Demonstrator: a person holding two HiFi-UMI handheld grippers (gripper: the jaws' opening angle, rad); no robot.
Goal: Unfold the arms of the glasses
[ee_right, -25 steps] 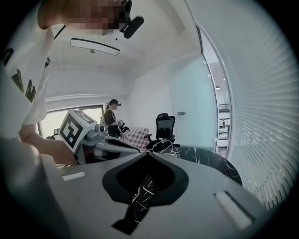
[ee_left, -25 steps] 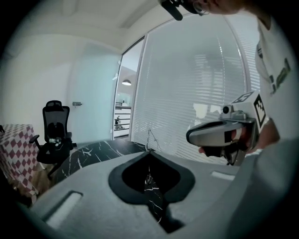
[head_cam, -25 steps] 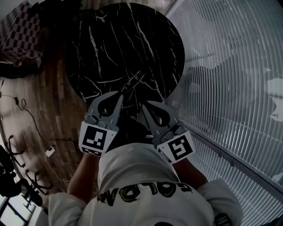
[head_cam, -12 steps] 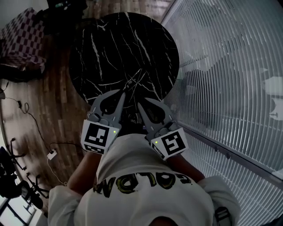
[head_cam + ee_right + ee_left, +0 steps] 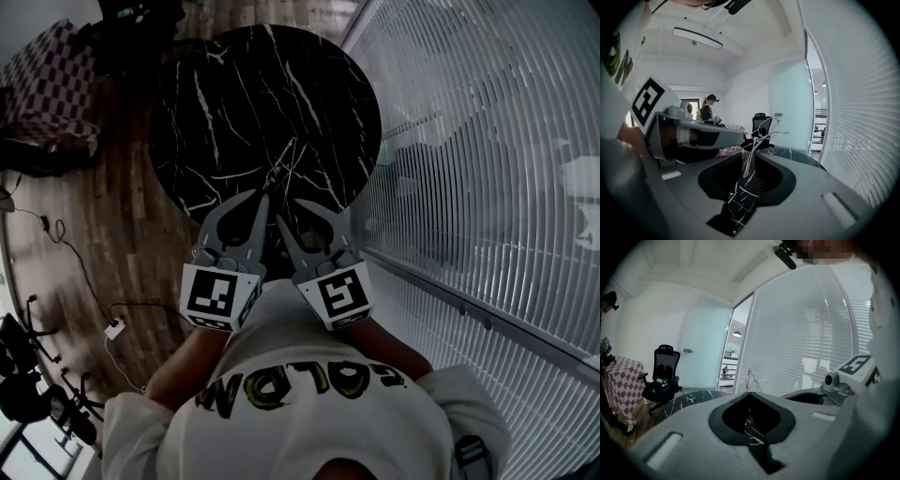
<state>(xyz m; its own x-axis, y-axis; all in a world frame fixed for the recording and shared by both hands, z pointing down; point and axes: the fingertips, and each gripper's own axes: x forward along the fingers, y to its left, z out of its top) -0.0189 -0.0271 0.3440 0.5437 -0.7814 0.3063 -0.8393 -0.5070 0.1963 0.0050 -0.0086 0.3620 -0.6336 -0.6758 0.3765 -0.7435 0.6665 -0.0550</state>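
**Left claw** point(image 5: 265, 199): pressed together on the thin wire glasses point(image 5: 284, 172), pinching them at its tip. In the left gripper view the jaws of this claw point(image 5: 750, 393) meet with no gap, and a loop of the frame point(image 5: 751, 379) stands up just past them.

**Right claw** point(image 5: 287, 212): its jaws are opening. In the right gripper view a slit shows between the jaws point(image 5: 752, 154). One wire arm of the glasses point(image 5: 763, 132) runs down into that slit, but the pads do not appear to press on it. The two claws sit just beside each other, the right at 4 o'clock of the left.

**Slatted glass wall** point(image 5: 487, 169): fills the head view at 3 o'clock of the worktop.

**Worktop** point(image 5: 234, 103): round, black marble with white veins, standing on a wooden floor point(image 5: 103, 216).

**Person's sweatshirt** point(image 5: 309, 394): white with lettering, at 6 o'clock of both claws.

**Glasses**: held in the air above the worktop's 6 o'clock edge, not resting on it.

**Handling (a judgement)**: The frame looks very light, springy and easily bent, and the smooth wire may slip or twist. It is best steadied at the front or hinge corner. Each arm should be taken near its hinge and swung gently in the hinge's own plane.
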